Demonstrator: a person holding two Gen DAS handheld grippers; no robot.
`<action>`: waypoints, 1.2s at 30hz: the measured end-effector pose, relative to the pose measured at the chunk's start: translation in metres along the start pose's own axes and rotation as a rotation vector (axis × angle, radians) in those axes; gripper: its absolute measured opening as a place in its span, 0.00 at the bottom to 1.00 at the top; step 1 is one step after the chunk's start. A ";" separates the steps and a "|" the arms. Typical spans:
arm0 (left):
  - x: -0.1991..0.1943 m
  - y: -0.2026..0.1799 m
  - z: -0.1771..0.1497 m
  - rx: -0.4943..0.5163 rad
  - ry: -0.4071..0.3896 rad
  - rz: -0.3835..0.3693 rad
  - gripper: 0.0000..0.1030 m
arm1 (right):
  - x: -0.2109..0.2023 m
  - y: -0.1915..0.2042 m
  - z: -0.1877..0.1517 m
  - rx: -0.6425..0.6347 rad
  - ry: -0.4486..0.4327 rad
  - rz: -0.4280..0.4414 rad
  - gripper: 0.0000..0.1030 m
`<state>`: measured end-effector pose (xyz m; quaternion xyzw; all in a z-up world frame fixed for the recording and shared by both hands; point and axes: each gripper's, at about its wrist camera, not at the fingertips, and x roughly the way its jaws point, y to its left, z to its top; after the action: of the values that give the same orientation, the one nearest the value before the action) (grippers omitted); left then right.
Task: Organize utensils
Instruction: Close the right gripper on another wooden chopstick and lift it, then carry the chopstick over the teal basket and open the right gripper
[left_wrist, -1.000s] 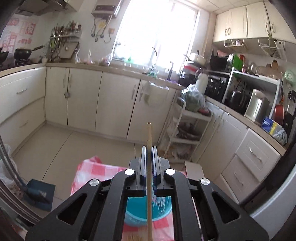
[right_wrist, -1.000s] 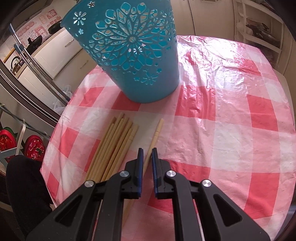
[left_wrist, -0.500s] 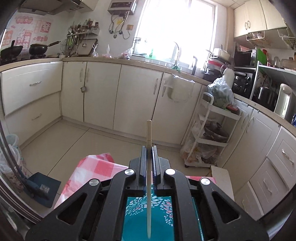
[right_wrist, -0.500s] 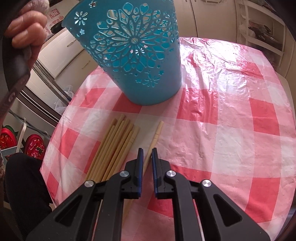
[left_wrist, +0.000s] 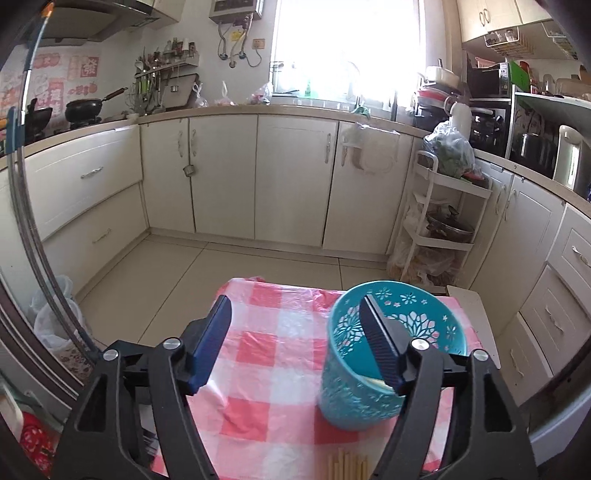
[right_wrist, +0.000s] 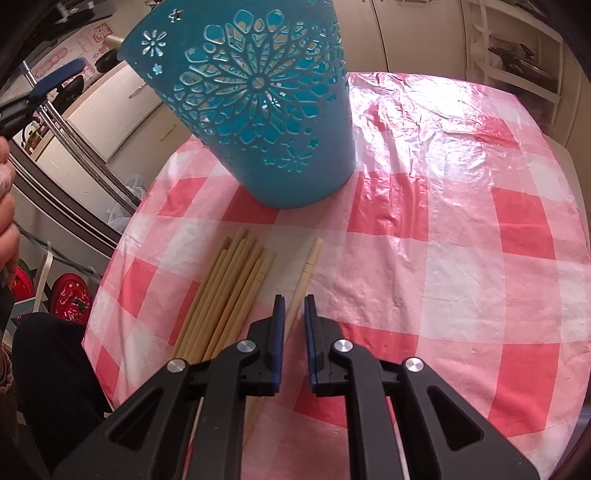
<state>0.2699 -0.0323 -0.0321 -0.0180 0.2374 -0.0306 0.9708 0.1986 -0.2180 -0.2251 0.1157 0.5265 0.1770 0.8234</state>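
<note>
A blue plastic cup (right_wrist: 258, 110) w/ cut-out flower holes is seen standing on the desk (right_wrist: 443, 258), which is covered by a shiny, crinkly red & white checked cloth. The cup is round & gets wider at the top. A pale stick end (left_wrist: 373, 380) can be seen inside it, low down.

Thin, long wooden chopsticks (right_wrist: 225, 291) are laid in a bunch just left of the right hand-held gripper (right_wrist: 293, 310). One lone chopstick (right_wrist: 304, 273) is laid apart from the bunch, running under the gap of this hand-held gripper & pointing to the cup ahead. The jaws are held a bit apart, w/ nothing pinched.

The left hand-held gripper (left_wrist: 295, 314) is spread wide & nothing is held. Its right finger (left_wrist: 376, 343) is seen over the cup's open top. More stick ends (left_wrist: 347, 467) are seen low down, btw. its fingers.
</note>
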 end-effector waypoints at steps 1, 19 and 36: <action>-0.005 0.008 -0.003 -0.006 -0.009 0.006 0.73 | 0.001 0.003 0.000 -0.001 0.000 -0.013 0.13; 0.020 0.090 -0.037 -0.185 0.088 0.014 0.77 | -0.071 0.018 -0.010 0.032 -0.101 0.088 0.06; 0.023 0.090 -0.043 -0.201 0.096 0.047 0.79 | -0.201 0.065 0.098 0.031 -0.631 0.294 0.06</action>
<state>0.2749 0.0550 -0.0852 -0.1081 0.2861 0.0154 0.9520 0.1993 -0.2420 0.0063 0.2519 0.2266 0.2412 0.9094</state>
